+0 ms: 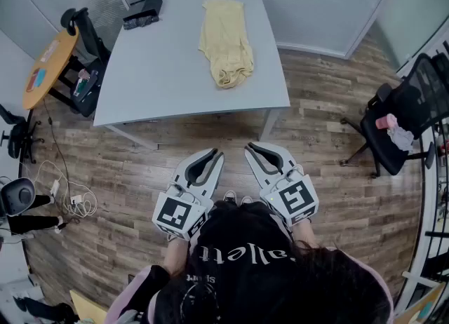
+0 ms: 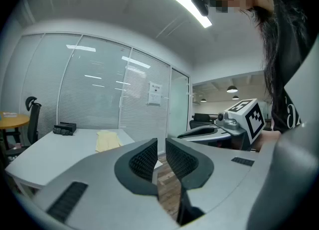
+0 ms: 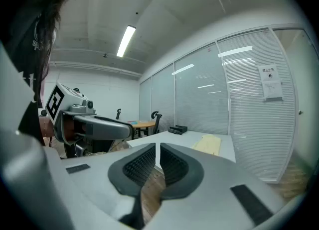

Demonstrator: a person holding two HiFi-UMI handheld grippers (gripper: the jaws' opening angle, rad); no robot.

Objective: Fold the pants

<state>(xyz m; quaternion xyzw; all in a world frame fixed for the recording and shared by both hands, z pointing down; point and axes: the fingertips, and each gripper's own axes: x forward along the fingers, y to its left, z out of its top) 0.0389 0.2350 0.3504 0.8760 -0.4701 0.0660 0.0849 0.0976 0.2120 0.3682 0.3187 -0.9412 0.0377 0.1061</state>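
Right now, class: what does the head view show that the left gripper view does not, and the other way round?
Only the head view: the cables on the floor and the person's shoes. Only the left gripper view: the ceiling light strip and the paper notice on the glass wall. Both: the grey table, the yellow pants lying on it, the black box at its far corner, and the left tongs and right tongs, both shut and empty.
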